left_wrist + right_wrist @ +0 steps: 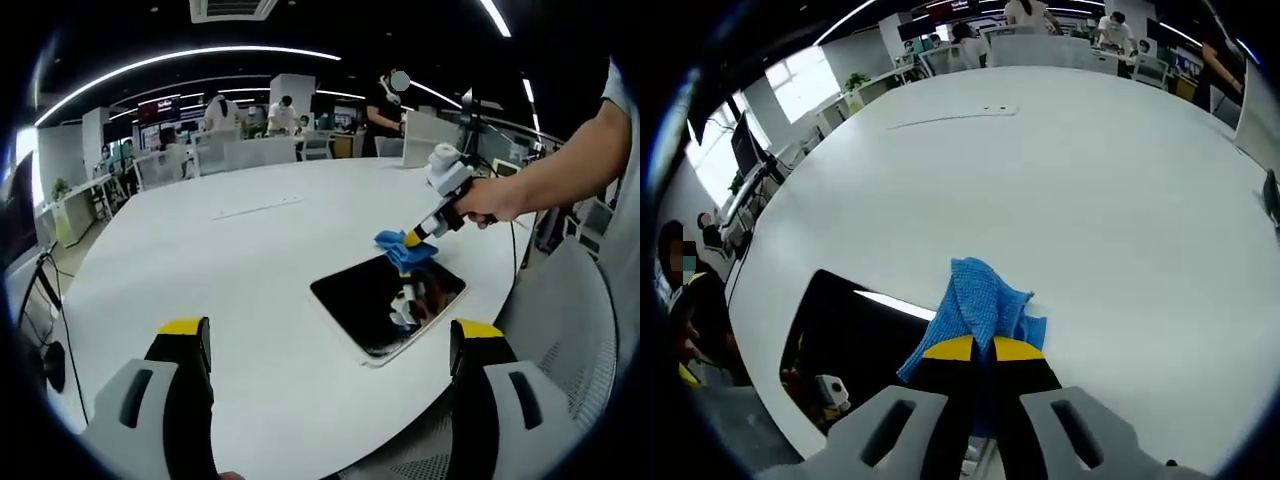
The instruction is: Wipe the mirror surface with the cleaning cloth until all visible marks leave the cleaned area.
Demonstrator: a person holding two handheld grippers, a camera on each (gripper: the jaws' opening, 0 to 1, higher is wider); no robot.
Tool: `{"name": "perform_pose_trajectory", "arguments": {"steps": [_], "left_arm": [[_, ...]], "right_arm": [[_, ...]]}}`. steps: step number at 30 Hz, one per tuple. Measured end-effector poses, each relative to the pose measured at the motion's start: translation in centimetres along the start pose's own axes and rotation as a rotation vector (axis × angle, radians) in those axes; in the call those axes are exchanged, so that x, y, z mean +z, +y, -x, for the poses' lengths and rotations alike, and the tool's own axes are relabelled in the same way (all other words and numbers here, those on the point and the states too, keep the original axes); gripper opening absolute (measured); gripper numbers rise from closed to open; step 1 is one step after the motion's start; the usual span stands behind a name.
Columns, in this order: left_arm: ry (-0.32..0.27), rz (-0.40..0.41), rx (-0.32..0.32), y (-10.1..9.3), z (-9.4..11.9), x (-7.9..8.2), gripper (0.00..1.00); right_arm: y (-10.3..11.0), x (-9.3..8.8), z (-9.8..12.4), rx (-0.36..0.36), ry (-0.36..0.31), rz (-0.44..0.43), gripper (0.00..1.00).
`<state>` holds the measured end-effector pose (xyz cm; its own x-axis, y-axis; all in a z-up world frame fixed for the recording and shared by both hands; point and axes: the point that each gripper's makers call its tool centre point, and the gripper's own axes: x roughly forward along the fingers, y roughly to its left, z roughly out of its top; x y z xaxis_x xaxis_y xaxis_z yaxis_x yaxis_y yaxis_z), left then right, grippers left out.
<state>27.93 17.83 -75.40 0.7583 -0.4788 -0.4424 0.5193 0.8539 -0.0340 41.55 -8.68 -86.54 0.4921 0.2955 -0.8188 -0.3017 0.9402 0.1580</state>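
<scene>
Right gripper (975,352) pinches soft, limp blue microfibre cloth (980,300) at dark rectangular mirror's (385,300) far edge; marks probably unreadable; left gripper (330,345) spread.

The mirror (388,303) lying on the table (240,290) is dark, glossy glass that throws back reflections. At its far corner the cleaning cloth (978,310) is blue, soft and nubby-textured. The table around the mirror looks white, smooth and matt.
</scene>
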Motion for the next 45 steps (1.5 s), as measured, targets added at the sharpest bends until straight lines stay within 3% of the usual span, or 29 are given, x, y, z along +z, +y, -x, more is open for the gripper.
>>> {"name": "perform_pose_trajectory", "arguments": {"steps": [4, 10, 14, 26, 34, 45], "left_arm": [[-0.005, 0.003, 0.0, -0.1, 0.1, 0.1, 0.99], [-0.013, 0.005, -0.001, 0.2, -0.1, 0.4, 0.99], [-0.018, 0.002, -0.004, 0.3, -0.5, 0.5, 0.99], [-0.037, 0.003, -0.01, 0.0, -0.5, 1.0, 0.99], [-0.04, 0.003, 0.005, 0.4, -0.2, 0.9, 0.99], [-0.037, -0.001, 0.023, 0.8, 0.1, 0.9, 0.99]], "right_arm": [[-0.1, 0.2, 0.1, 0.003, -0.008, -0.013, 0.0], [0.7, 2.6, 2.4, 0.028, -0.092, -0.022, 0.0], [0.4, 2.9, 4.1, 0.039, -0.117, -0.033, 0.0], [-2.5, 1.6, 7.9, 0.027, -0.138, -0.056, 0.0], [-5.0, 0.0, 9.7, 0.018, -0.115, -0.07, 0.0], [-5.9, -1.6, 9.7, 0.025, -0.075, -0.079, 0.0]]}}
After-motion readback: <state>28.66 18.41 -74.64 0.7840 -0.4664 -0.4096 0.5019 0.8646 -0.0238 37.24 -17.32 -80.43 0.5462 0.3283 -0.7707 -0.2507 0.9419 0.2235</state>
